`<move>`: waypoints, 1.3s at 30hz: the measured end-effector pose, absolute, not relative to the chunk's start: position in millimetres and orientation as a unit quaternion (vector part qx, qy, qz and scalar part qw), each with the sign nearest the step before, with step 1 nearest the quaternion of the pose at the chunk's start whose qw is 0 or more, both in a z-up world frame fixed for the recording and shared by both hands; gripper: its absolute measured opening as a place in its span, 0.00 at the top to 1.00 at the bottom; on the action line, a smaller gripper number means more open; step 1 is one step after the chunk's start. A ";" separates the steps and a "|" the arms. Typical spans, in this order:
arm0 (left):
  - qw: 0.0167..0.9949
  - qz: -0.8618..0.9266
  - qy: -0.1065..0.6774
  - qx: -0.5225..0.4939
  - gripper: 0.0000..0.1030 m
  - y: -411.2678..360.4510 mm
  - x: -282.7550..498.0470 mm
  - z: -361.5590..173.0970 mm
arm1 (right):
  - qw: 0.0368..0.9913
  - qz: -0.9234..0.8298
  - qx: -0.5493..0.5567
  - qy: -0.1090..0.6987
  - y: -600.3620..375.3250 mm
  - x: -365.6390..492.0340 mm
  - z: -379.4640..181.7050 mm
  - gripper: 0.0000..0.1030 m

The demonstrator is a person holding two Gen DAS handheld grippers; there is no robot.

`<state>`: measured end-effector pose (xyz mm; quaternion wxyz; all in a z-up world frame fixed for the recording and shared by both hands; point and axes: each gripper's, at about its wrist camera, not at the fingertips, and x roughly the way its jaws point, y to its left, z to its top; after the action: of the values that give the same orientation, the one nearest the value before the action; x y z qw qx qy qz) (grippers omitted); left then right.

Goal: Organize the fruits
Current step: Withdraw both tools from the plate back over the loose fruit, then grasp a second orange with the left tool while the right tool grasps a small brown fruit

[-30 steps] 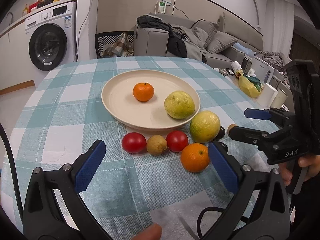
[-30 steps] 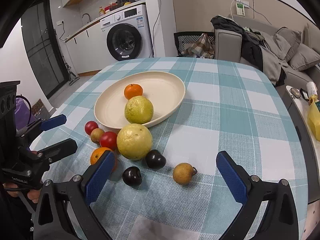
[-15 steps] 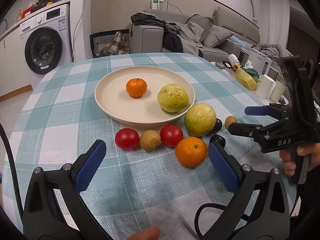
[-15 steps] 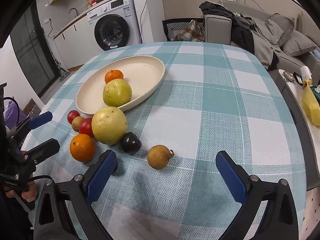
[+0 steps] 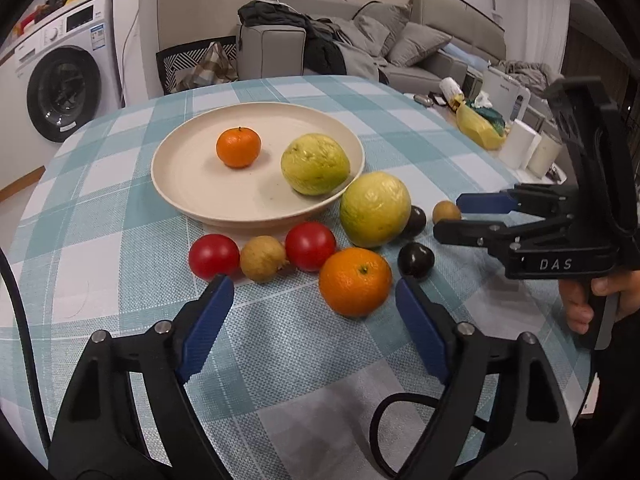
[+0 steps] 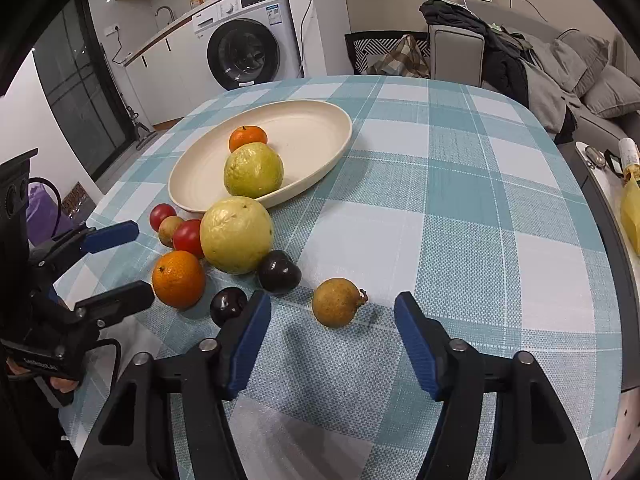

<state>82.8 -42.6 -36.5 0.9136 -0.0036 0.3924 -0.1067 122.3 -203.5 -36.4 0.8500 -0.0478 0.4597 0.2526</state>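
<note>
A: What is closest to the left gripper (image 5: 314,294)?

B: A big orange (image 5: 355,281) on the blue and white checked tablecloth (image 5: 120,240). It is round and bright, with a tiny green dot on top. It sits just past the blue pads, a bit nearer the right one. The jaws have just been closing, but they are not squeezing anything, and nothing is between them.

A: And the right gripper (image 6: 332,312)?

B: A small brown fruit (image 6: 338,302) with a little stalk sits just in front of its gap. Those jaws have been closing too and stand about half open. The pads do not touch the fruit.

A: What is a bit farther?

B: Two dark plums (image 6: 279,271), two red tomatoes (image 5: 310,246) with another small brown fruit (image 5: 263,258) between them, and a big yellow-green guava (image 5: 375,209). They all lie on the cloth, close to the plate.

A: And farthest?

B: The cream plate (image 5: 188,196) holds a small orange (image 5: 238,147) and a second guava (image 5: 315,163), well apart from each other.
</note>
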 end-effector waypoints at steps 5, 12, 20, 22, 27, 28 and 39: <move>0.911 -0.111 0.396 -0.002 0.24 -47.3 83.5 -38.6 | 0.849 0.255 -0.038 0.461 -205.2 123.8 -35.7 0.44; 0.907 -0.116 0.404 -0.013 0.31 -48.0 86.4 -40.5 | 0.850 0.257 -0.039 0.459 -204.0 124.0 -36.4 0.48; 0.903 -0.127 0.411 -0.006 0.39 -58.2 87.9 -42.7 | 0.848 0.261 -0.037 0.460 -204.5 124.3 -38.3 0.55; 0.901 -0.130 0.415 -0.003 0.44 -60.2 88.6 -43.9 | 0.848 0.260 -0.038 0.460 -204.4 124.2 -38.7 0.55; 0.899 -0.133 0.417 -0.003 0.49 -60.9 88.7 -44.5 | 0.849 0.256 -0.041 0.461 -203.8 124.6 -39.3 0.55; 0.899 -0.134 0.417 -0.005 0.49 -60.4 88.8 -44.7 | 0.849 0.256 -0.043 0.460 -203.6 124.6 -39.4 0.55; 0.895 -0.150 0.419 -0.013 0.62 -60.1 89.5 -45.0 | 0.849 0.255 -0.045 0.460 -203.8 124.3 -38.8 0.55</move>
<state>89.5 -60.1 -45.0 0.8955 -0.0133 0.4187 -0.1504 124.3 -203.8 -38.8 0.8493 -0.0447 0.4597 0.2555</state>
